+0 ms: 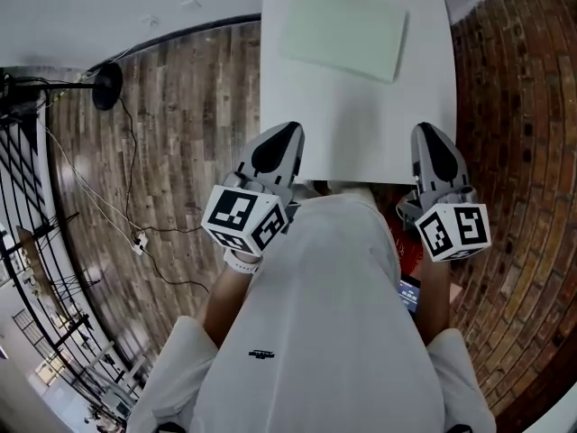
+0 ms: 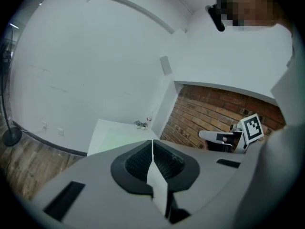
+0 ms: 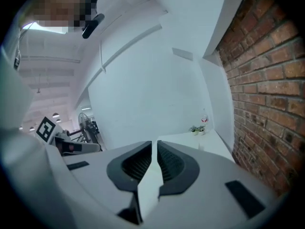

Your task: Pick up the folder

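Observation:
The pale green folder (image 1: 343,34) lies flat on the far half of a white table (image 1: 361,142). In the left gripper view the folder (image 2: 119,140) shows as a faint green patch beyond the jaws. My left gripper (image 1: 290,130) hovers at the table's near left corner, shut and empty. My right gripper (image 1: 425,130) hovers at the near right corner, jaws almost touching with nothing between them. Both point toward the table, well short of the folder. The left gripper's (image 2: 152,141) and the right gripper's (image 3: 155,142) own views show the pads together. The folder cannot be made out in the right gripper view.
A brick wall (image 1: 523,152) runs close along the table's right side. Small potted plants (image 2: 140,124) stand at the table's far edge. A black round stand (image 1: 106,84) and cables (image 1: 135,233) lie on the wood floor to the left, beside a black railing (image 1: 27,242).

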Tool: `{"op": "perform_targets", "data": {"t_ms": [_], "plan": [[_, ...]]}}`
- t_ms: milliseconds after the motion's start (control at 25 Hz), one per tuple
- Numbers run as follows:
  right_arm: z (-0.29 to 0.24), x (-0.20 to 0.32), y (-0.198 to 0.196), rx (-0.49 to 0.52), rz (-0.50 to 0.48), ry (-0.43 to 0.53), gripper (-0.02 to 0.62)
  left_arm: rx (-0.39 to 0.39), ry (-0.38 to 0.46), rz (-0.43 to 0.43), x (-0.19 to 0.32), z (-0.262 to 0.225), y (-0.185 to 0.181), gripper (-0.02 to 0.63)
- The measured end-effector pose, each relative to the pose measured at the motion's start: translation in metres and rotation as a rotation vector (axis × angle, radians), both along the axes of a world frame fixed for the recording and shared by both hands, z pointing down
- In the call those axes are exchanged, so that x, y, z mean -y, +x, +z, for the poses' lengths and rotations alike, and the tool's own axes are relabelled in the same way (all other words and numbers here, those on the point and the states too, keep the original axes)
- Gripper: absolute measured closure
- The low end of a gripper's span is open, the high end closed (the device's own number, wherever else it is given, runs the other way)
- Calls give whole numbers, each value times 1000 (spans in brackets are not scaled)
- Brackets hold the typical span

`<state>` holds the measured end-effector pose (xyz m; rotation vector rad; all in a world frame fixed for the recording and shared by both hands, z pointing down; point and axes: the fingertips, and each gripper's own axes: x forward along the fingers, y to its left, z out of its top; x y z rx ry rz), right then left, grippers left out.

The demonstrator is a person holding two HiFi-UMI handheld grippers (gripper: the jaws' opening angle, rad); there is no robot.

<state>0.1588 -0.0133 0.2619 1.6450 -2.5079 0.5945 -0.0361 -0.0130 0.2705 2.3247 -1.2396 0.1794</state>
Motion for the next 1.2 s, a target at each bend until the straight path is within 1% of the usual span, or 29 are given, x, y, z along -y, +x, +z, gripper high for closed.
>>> {"op": "perform_targets", "data": {"t_ms": [80,240,320,360,400,480,600,640,720,1000,1120,1200], "plan": [[1,11,4,18,-18,-14,533,7,-2,1,10,1,5,584],[10,43,9,17,-52,-39,468,22,-11,-13,36,4,8,583],[16,57,11,10,-67,-48,418,33,-14,-22,47,9,9,581],[19,64,12,5,-72,-50,404,38,-17,-27,52,11,10,580],[22,71,14,2,-76,-53,401,42,-23,-30,58,14,11,569],[29,84,17,-2,-87,-60,383,46,-41,-33,69,22,15,492],[42,101,22,-22,-107,-79,355,57,-56,-41,84,31,20,461],[48,105,23,-29,-113,-90,347,65,-57,-48,88,34,21,441],[58,114,25,-35,-122,-114,327,83,-59,-64,97,40,21,379],[91,152,27,-40,-153,-149,263,113,-103,-100,135,73,17,327],[108,170,28,-46,-165,-175,249,134,-116,-113,156,87,14,302],[118,180,28,-48,-170,-193,238,135,-121,-125,168,94,13,299]]}}
